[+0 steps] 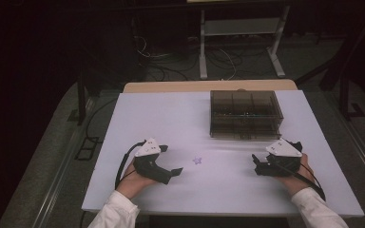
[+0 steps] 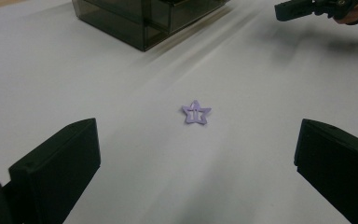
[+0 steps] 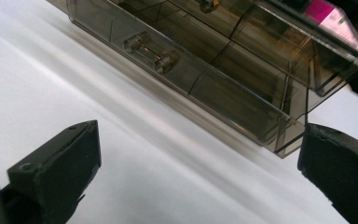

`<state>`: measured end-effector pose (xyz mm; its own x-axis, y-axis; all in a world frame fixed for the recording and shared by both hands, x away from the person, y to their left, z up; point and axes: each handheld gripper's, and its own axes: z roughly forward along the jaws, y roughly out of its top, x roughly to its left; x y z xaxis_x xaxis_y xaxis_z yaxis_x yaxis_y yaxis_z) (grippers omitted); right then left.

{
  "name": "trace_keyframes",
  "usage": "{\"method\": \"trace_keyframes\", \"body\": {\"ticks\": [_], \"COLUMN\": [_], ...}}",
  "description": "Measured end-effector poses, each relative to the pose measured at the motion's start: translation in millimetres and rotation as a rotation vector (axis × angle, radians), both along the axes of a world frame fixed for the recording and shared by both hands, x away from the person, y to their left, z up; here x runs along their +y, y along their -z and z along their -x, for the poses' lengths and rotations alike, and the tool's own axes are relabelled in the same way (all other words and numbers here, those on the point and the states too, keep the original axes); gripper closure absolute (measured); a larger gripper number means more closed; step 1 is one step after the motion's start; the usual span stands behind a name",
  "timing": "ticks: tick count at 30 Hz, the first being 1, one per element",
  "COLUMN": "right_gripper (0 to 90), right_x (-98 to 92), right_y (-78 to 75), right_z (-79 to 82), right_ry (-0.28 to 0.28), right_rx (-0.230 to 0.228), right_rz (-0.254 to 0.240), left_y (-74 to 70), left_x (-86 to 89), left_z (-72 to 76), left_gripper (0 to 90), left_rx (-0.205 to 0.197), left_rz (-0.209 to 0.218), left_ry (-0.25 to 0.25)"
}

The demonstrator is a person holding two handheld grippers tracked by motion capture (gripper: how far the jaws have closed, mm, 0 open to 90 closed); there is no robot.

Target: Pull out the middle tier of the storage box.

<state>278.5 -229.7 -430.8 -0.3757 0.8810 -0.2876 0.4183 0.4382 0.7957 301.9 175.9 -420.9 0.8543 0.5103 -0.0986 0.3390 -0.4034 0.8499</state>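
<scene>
Resting on the white surface (image 1: pixel 171 114), a smoky drawer box (image 1: pixel 245 114) faces the right gripper (image 1: pixel 261 165), fingers wide, seemingly readied for its clear handle (image 3: pixel 151 52), seen close in the right gripper view; the left gripper (image 1: pixel 173 172), fingers wide, frames a purple star clip (image 2: pixel 196 113) lying between both.

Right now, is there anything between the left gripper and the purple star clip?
No. In the left gripper view, bare white table lies between the open left gripper and the star clip.
</scene>
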Motion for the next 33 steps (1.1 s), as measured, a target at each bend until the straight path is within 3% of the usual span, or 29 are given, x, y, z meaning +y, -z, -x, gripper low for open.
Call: {"method": "trace_keyframes", "body": {"ticks": [9,15,20,25,33], "right_gripper": [0.0,0.0,4.7,14.3,23.5], "right_x": [-10.2,-14.9,-16.5,-19.5,-21.2], "right_y": [-1.0,-2.7,-2.3,-5.0,-5.8], "right_z": [-3.1,-3.7,-5.1,-4.7,-7.7], "right_ry": [-0.014,-0.052,-0.076,-0.089,-0.149], "right_rx": [0.073,0.106,0.14,0.142,0.193], "right_rz": [-0.144,-0.226,-0.243,-0.265,-0.286], "left_y": [0.1,0.1,0.0,0.0,0.1], "left_x": [-0.1,-0.2,-0.3,-0.1,-0.3], "left_z": [-0.1,0.0,0.1,-0.1,0.0], "left_gripper": [0.0,0.0,0.0,0.0,0.0], "left_rx": [0.0,0.0,0.0,0.0,0.001], "left_rz": [0.0,0.0,-0.001,0.0,0.0], "left_ry": [0.0,0.0,0.001,0.0,0.0]}}
